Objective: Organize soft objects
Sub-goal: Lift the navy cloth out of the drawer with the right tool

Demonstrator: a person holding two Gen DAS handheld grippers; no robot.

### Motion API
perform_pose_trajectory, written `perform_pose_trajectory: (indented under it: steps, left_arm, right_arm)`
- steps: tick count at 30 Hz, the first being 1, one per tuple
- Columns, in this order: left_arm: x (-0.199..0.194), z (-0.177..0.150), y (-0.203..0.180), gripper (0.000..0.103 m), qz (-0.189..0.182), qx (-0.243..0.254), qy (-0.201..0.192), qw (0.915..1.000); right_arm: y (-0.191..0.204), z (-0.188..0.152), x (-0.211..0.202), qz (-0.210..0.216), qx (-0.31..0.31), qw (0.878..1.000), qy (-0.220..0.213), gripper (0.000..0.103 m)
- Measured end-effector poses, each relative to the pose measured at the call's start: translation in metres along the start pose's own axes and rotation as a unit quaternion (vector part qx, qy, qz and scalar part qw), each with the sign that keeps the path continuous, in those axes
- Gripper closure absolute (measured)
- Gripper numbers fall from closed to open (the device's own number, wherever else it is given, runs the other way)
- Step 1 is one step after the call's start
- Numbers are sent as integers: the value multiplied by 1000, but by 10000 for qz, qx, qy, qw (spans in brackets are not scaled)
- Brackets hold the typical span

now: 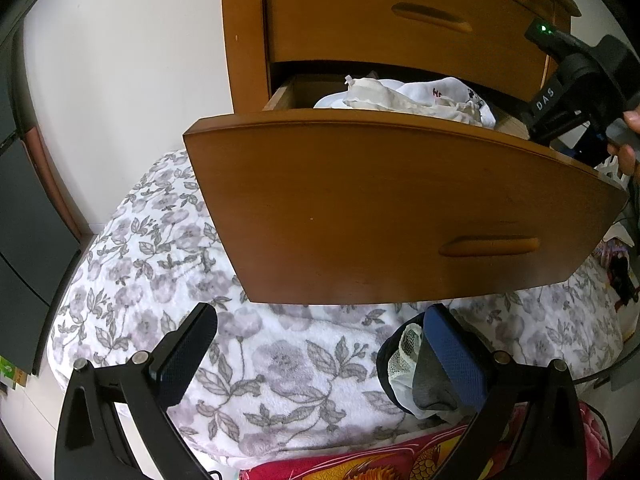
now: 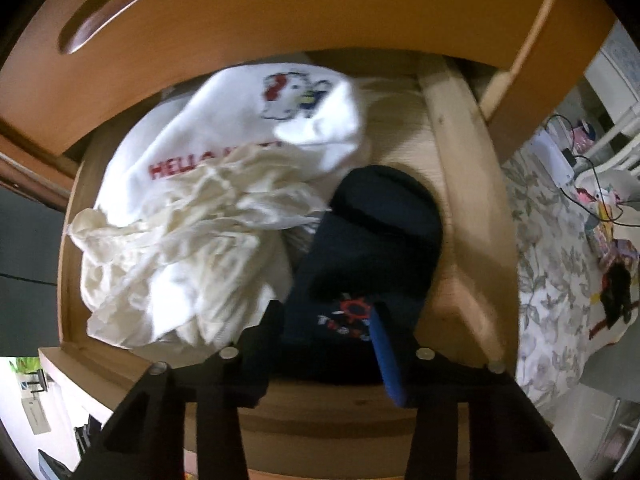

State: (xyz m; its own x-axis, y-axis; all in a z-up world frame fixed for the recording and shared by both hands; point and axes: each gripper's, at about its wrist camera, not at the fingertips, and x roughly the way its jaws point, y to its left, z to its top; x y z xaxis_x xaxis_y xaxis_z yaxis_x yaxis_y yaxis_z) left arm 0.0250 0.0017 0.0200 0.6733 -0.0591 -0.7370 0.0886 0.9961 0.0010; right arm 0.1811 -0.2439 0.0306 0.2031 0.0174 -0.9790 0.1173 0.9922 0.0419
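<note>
An open wooden drawer (image 1: 400,208) juts out over a floral blanket (image 1: 168,280). Inside it lie a white Hello Kitty garment (image 2: 248,120) and a crumpled cream cloth (image 2: 180,256). My right gripper (image 2: 324,328) is shut on a dark navy sock (image 2: 372,240) and holds it over the drawer's right side (image 2: 460,184). My left gripper (image 1: 316,356) is open above the blanket, below the drawer front. A small heap of dark, grey and lacy white clothing (image 1: 412,372) lies against its right finger (image 1: 456,360), not gripped.
A closed upper drawer (image 1: 400,12) sits above the open one. A red patterned cloth (image 1: 360,464) lies at the bottom edge. A white wall (image 1: 120,80) and dark furniture (image 1: 24,220) stand left. Cables and small items (image 2: 592,200) clutter the bed on the right.
</note>
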Motion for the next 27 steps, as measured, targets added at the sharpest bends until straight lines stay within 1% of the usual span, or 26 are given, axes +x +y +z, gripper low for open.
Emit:
perform_pose_trajectory:
  steps: [2, 7, 9, 10, 11, 13, 16, 18, 19, 21, 27]
  left_arm:
    - [0, 0, 0, 0, 0, -2, 1, 10000]
    - [0, 0, 0, 0, -2, 0, 4, 10000]
    - [1, 0, 1, 0, -9, -10, 18, 10000]
    - [0, -1, 1, 0, -13, -20, 26, 10000]
    - [1, -1, 1, 0, -15, -24, 29, 10000]
    - [1, -1, 1, 0, -17, -28, 38, 10000]
    - [1, -1, 0, 0, -13, -8, 51, 10000]
    - [2, -1, -1, 0, -13, 2, 59, 10000]
    - [2, -1, -1, 0, -13, 1, 58, 10000]
    - [2, -1, -1, 0, -17, -10, 60, 10000]
    - [4, 0, -2, 0, -17, 3, 84, 10000]
  right_arm:
    - [-10, 4, 2, -33, 93, 9999, 48, 58]
    - [-27, 19, 13, 48, 269, 9994, 211, 57]
    - [-32, 26, 22, 135, 395, 9984, 378, 57]
    - [-35, 30, 25, 168, 446, 9979, 445, 56]
    - [-38, 33, 30, 185, 503, 9972, 524, 48]
    - [-44, 38, 37, 199, 582, 9961, 638, 36]
    - [-52, 48, 44, 154, 613, 9953, 730, 34]
    - [-48, 55, 48, 98, 505, 9955, 792, 27]
    - [-39, 57, 49, 84, 435, 9956, 829, 24]
    - [-38, 62, 52, -48, 370, 9955, 866, 21]
    - [-19, 79, 58, -365, 92, 9943, 994, 21]
